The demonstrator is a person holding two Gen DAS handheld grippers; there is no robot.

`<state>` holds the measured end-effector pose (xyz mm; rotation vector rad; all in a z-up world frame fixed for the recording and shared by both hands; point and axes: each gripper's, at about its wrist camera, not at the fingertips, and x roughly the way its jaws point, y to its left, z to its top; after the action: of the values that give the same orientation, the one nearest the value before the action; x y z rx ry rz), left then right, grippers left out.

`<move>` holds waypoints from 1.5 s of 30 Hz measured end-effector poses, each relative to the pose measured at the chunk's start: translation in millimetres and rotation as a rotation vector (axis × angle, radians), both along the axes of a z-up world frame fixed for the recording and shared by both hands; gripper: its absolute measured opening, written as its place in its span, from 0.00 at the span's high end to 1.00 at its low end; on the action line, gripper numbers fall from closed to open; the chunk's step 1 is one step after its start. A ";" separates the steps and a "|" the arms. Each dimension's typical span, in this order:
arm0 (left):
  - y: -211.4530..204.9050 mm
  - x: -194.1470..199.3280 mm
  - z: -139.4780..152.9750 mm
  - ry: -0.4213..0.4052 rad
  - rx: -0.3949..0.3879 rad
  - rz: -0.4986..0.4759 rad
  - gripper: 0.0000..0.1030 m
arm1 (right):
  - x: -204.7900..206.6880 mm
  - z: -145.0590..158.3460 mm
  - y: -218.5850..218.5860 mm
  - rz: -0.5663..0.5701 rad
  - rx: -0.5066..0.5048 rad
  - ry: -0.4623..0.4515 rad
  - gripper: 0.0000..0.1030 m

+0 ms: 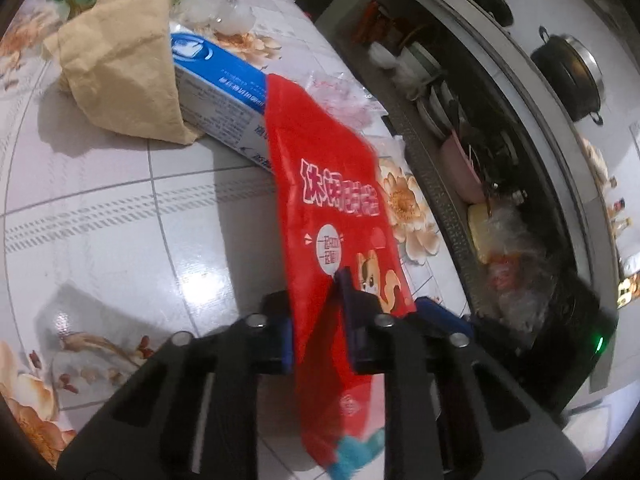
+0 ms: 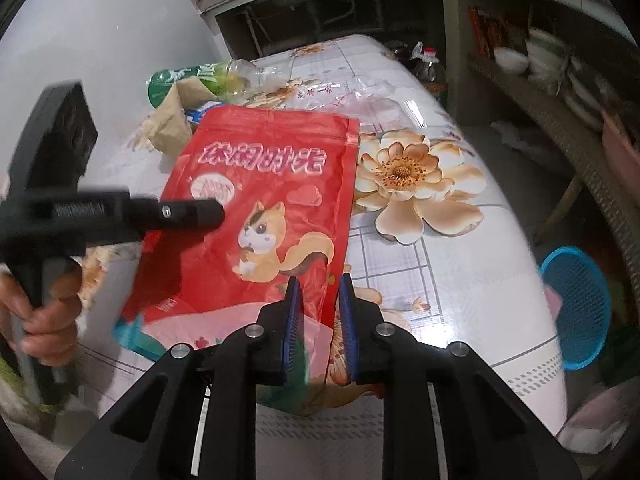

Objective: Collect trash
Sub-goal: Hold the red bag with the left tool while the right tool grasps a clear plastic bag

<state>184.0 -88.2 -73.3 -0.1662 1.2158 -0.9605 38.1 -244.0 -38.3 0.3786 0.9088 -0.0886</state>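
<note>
Kitchen corner, table [image 2: 460, 240] under a white tile-print cloth with big peach flowers; open shelving with bowls and dishes behind it, dark wok [image 1: 568, 76] on a counter, blue mesh basket [image 2: 576, 308] low at the table's far side. Red snack pouch [image 2: 264, 216] with squirrel print is lifted off the cloth, gripped from two edges. Left gripper [image 1: 316, 320] clamped on the pouch, film pinched between its blue pads, pouch running up and away from the fingers. Right gripper [image 2: 318, 320] nearly closed, pouch's lower corner between the pads; contact looks firm on the left pad, right pad harder to judge. In the right wrist view the left tool's black body crosses the pouch's left edge, a bare hand [image 2: 44, 312] on its handle. Rest of the trash sits behind the pouch: crumpled brown paper bag [image 1: 120, 68], blue-and-white box [image 1: 216, 92] poking out beside it, green-label plastic bottle [image 2: 200, 76] lying down, clear plastic wrap [image 2: 372, 108] near it.
</note>
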 end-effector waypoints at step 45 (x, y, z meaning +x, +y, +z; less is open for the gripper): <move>39.8 -26.0 25.2 -0.148 0.003 0.025 1.00 | 169.6 7.6 -88.0 -0.226 0.285 0.102 0.97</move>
<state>157.9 -48.4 -48.1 -0.1059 1.0765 -0.9325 207.7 -332.0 -30.7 0.7471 0.9793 -0.1882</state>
